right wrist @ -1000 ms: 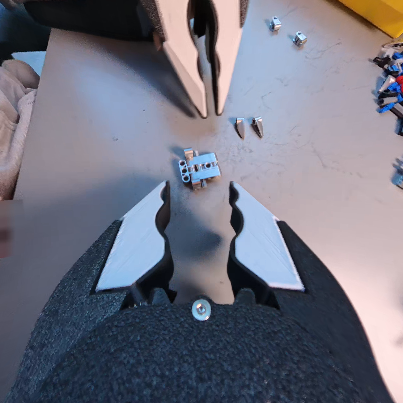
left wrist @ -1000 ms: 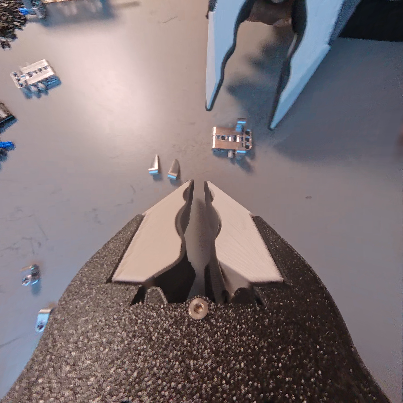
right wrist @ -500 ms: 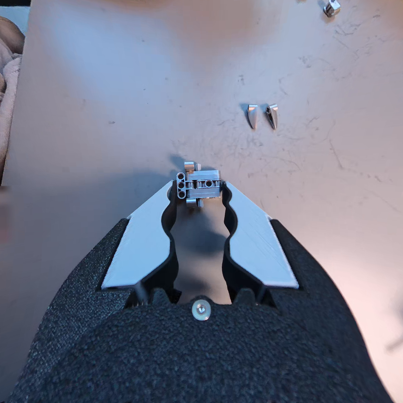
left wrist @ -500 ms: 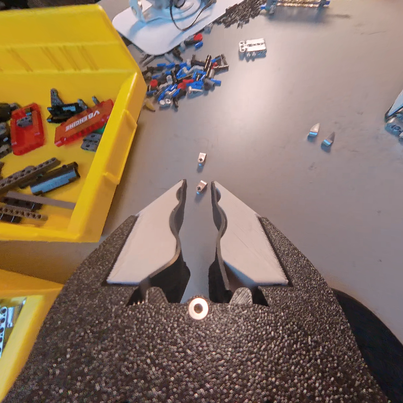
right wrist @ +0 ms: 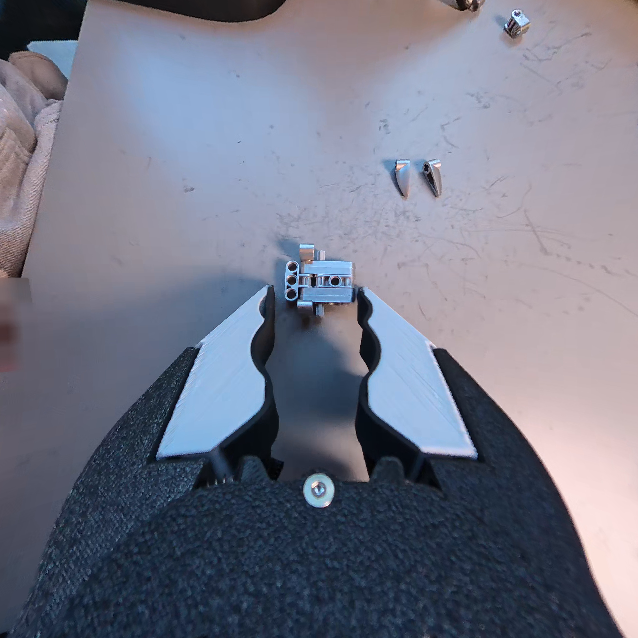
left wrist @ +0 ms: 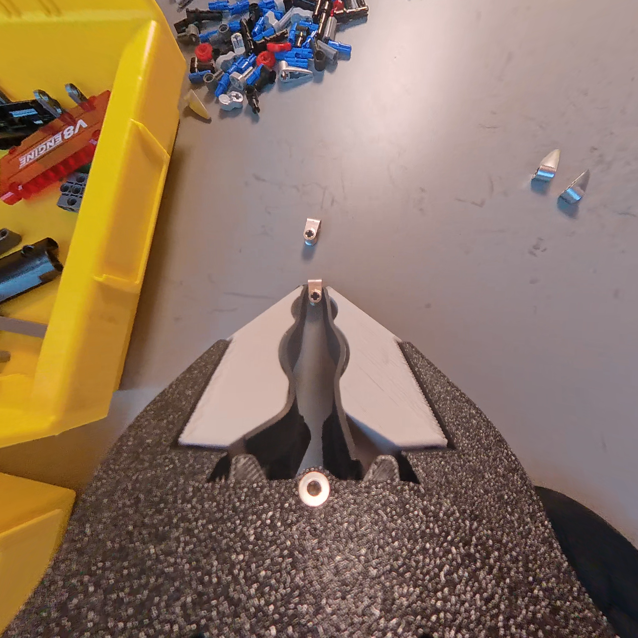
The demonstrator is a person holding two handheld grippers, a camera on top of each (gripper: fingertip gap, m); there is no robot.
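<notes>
My left gripper (left wrist: 315, 293) is shut on a small grey connector piece (left wrist: 315, 289), pinched right at the fingertips just above the grey table. A second small grey connector (left wrist: 312, 232) lies a little ahead of it. My right gripper (right wrist: 316, 297) is open, its fingertips flanking the near side of a small grey beam assembly (right wrist: 319, 280) that rests on the table. The right fingertip (right wrist: 362, 297) touches or nearly touches the assembly's end. The left fingertip stands slightly apart from it.
A yellow bin (left wrist: 114, 207) with red and black parts stands at left. A pile of blue, black and red pins (left wrist: 269, 45) lies ahead. Two grey tooth pieces (left wrist: 547, 169) (right wrist: 402, 176) lie to the right. A beige cloth (right wrist: 20, 138) hangs past the table's left edge. The tips of one gripper are about 25 centimeters away from the tips of the other.
My left gripper swung from the assembly toward the yellow bin, then closed on the nearer small connector. My right gripper moved in and narrowed around the grey assembly, then held there.
</notes>
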